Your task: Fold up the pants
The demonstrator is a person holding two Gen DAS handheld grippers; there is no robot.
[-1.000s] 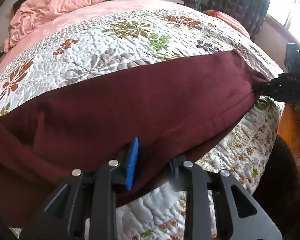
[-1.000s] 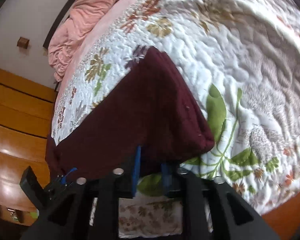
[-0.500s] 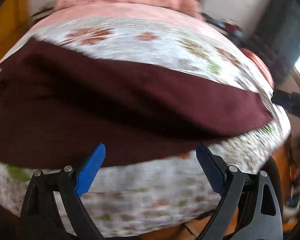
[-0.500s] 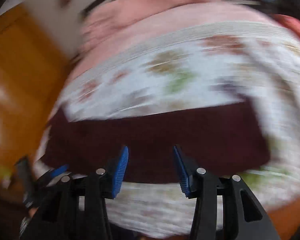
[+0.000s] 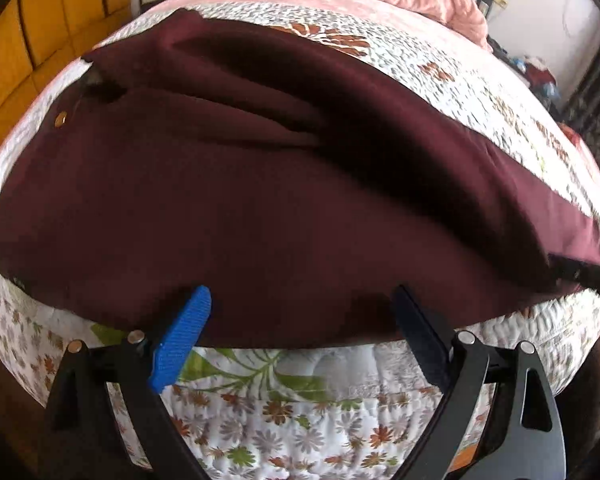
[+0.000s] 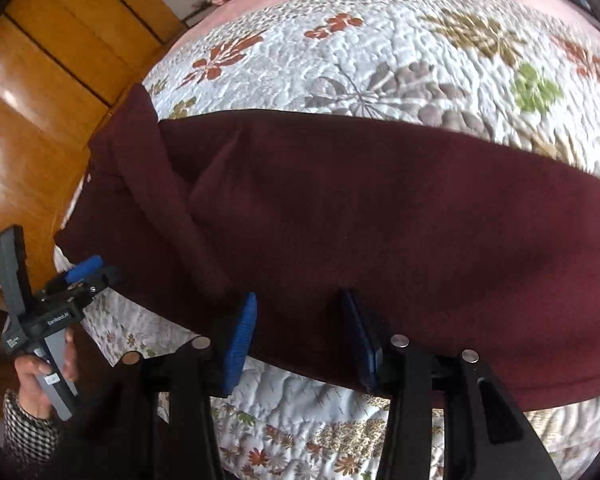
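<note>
A second ago both our grippers were pinched on the near edge of the pants; since then both have let go and swung along the bed, so each camera now looks square across the cloth. Our left gripper has its jaws spread wide with nothing between them, its tips over the near hem at six o'clock. Our right gripper has just been opening too; its jaws stand partly apart, over the cloth's near edge but not pinching it. The pants lie as one long maroon band across the flowered quilt, running from nine to three o'clock, waist with its brass button at ten o'clock in the left view. We judge the lengthwise fold done and laid down; next comes folding the band end to end, so each gripper needs a fresh hold.
</note>
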